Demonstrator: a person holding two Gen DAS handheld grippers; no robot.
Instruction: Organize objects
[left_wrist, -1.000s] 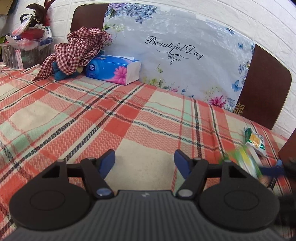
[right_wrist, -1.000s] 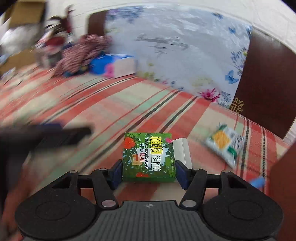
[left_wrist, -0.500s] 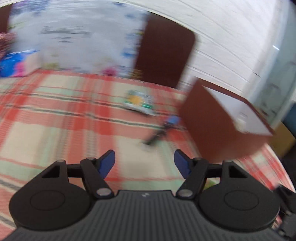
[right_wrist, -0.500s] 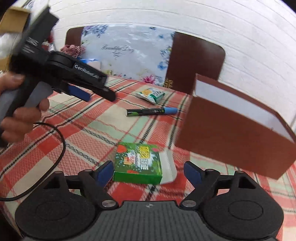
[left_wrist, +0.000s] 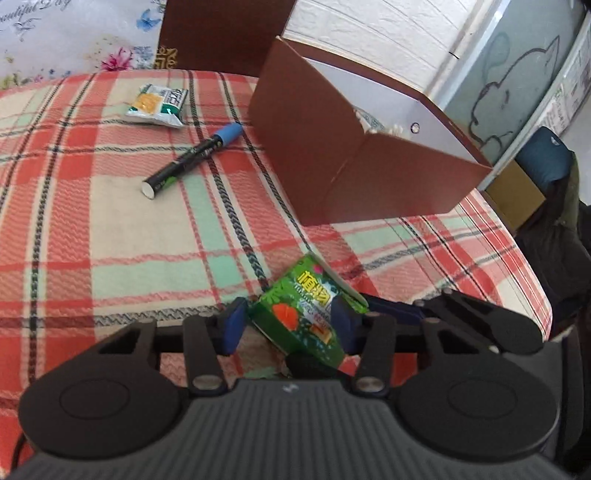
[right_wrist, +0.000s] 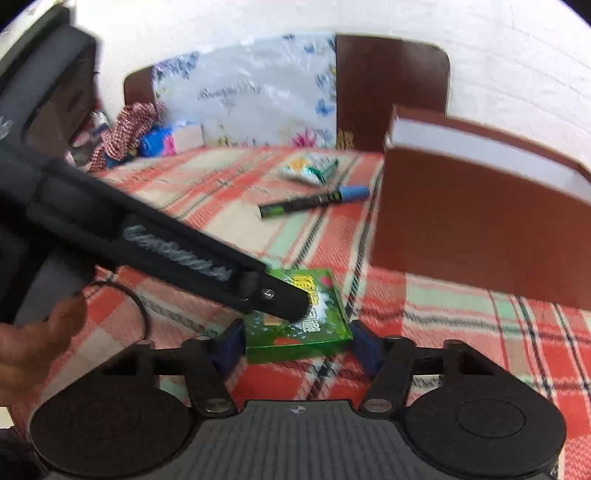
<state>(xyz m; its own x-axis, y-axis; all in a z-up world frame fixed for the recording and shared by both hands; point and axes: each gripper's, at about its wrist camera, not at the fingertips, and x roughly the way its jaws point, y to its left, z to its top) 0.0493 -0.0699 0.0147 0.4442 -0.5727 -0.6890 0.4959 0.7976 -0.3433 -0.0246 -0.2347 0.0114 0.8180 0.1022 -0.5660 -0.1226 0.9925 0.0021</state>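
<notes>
Right claw (right_wrist: 297, 345) sits low on the cloth (right_wrist: 229, 184), its blue pads pressed against the two sides of the green box (right_wrist: 317, 332), which lies flat between them at 12 o'clock, just ahead of the body. The jaws are drawn in to the box's width and no wider.

Left claw (left_wrist: 288, 325) reaches in from 9 o'clock in the right view, its dark tip over the box's top face. In its own view the box (left_wrist: 299, 314) lies slantwise between the fingers, one corner toward 1 o'clock with a pale flap showing there. The jaws stand partly closed, one pad near the box's left corner, the other in front of its right edge — whether they actually pinch it I cannot tell. The left hand (right_wrist: 29, 339) shows blurred at 8 o'clock of the right view, with a black cable loop beside it.

Brown carton (left_wrist: 332, 158) stands open-topped at 1 o'clock of the left view, near the green box but apart from it, white inside, with something pale in its far corner. A marker (left_wrist: 192, 158) with a blue cap lies at 11 o'clock, cap end pointing at the carton and just short of it. Beyond the marker, farther toward 11, a small sachet (left_wrist: 157, 105) lies flat.

At the far edge in the right view — 10 o'clock — a checked rag (right_wrist: 125, 129) is heaped beside a blue tissue pack (right_wrist: 162, 140), and a dark chair back (right_wrist: 391, 85) rises at 12 to 1 o'clock.
</notes>
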